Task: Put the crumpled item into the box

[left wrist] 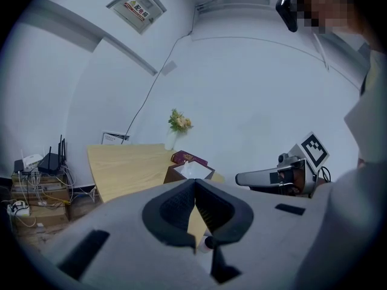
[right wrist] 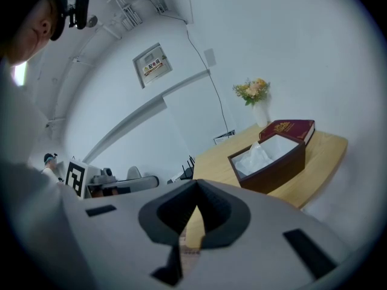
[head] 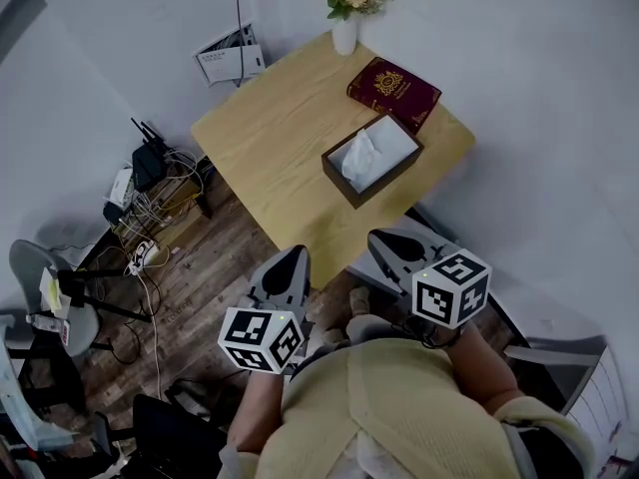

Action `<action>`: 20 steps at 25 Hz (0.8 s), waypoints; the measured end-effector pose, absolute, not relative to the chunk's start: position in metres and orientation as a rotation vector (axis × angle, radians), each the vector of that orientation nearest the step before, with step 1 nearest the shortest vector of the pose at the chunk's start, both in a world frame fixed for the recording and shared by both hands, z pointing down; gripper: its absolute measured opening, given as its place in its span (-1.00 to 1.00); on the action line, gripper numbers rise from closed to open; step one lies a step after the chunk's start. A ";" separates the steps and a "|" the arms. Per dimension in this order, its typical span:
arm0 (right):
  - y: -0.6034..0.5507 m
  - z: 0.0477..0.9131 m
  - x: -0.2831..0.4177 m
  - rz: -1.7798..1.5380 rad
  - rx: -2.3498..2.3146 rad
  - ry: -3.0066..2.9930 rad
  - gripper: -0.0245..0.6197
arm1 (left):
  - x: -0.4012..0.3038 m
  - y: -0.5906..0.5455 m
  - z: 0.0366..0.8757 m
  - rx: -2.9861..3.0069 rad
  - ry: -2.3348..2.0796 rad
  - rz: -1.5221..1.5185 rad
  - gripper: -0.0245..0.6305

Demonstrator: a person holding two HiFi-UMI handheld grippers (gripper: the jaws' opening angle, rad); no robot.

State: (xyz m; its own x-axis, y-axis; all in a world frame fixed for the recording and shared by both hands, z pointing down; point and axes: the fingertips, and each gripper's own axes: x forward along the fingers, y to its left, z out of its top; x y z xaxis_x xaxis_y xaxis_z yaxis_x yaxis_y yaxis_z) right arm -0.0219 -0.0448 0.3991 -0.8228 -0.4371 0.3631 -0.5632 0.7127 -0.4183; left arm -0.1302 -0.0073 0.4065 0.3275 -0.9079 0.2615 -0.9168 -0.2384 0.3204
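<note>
A dark brown open box [head: 340,175] [left wrist: 174,174] [right wrist: 277,167] stands on the wooden table [head: 270,138], near its right front edge. Inside it lies a white crumpled item [head: 370,155] [left wrist: 193,168] [right wrist: 254,157]. Both grippers hang off the table's near edge, close to the person's body and well short of the box. My left gripper [head: 297,255] [left wrist: 195,183] is shut with nothing in it. My right gripper [head: 378,239] [right wrist: 195,186] is shut and empty too, its tips pointing toward the box.
A dark red book [head: 393,90] [right wrist: 288,129] lies just behind the box. A white vase of flowers [head: 346,10] [left wrist: 173,132] stands at the table's far corner. Left of the table are a router and tangled cables [head: 150,183] and a grey chair [head: 45,292].
</note>
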 end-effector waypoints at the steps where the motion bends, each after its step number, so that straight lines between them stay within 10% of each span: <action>1: -0.044 0.399 -0.023 0.766 0.795 -2.680 -0.84 | -0.131 -0.006 0.407 2.184 -1.610 0.029 -0.86; 20: -0.039 0.395 -0.030 0.804 0.751 -2.695 -0.84 | -0.133 -0.001 0.409 2.166 -1.610 0.014 -0.86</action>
